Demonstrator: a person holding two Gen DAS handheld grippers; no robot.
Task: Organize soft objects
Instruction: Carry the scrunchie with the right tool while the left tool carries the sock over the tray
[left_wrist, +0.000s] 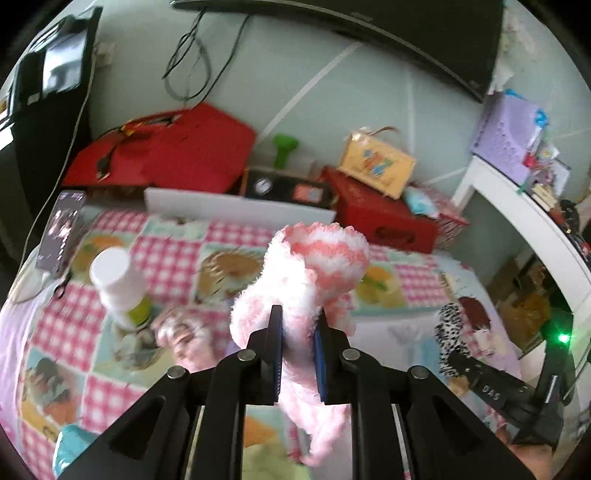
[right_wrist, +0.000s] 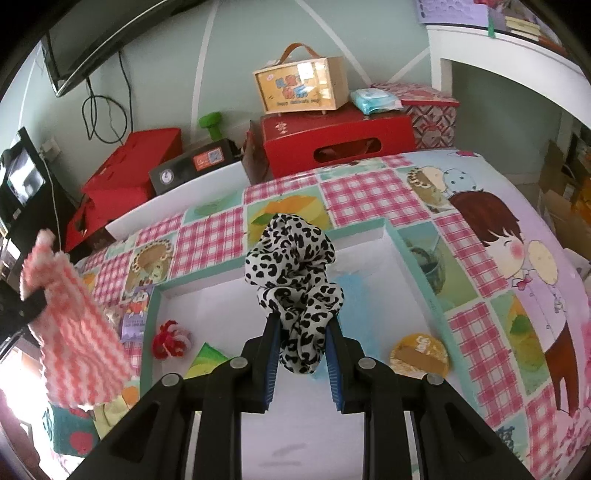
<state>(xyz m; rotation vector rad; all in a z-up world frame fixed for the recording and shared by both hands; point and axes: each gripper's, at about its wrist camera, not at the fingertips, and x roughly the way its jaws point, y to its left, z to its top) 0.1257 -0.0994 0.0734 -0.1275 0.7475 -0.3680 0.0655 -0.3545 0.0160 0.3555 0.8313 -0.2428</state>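
My left gripper (left_wrist: 298, 325) is shut on a fluffy pink-and-white striped cloth (left_wrist: 314, 266) and holds it above the patterned bedspread (left_wrist: 177, 258). The same cloth shows at the left of the right wrist view (right_wrist: 70, 328). My right gripper (right_wrist: 300, 328) is shut on a black-and-white leopard-print scrunchie (right_wrist: 291, 266), held over a shallow white tray with a teal rim (right_wrist: 410, 258). The scrunchie also shows at the right of the left wrist view (left_wrist: 448, 328). A small red-and-white yarn piece (right_wrist: 170, 338) lies in the tray's left part.
A white-capped bottle (left_wrist: 118, 284) stands on the bed at the left. A round yellow disc (right_wrist: 419, 352) lies by the tray's right side. Red boxes (right_wrist: 332, 140), a wooden case with a handle (right_wrist: 301, 86) and a white shelf (right_wrist: 480, 40) line the far edge.
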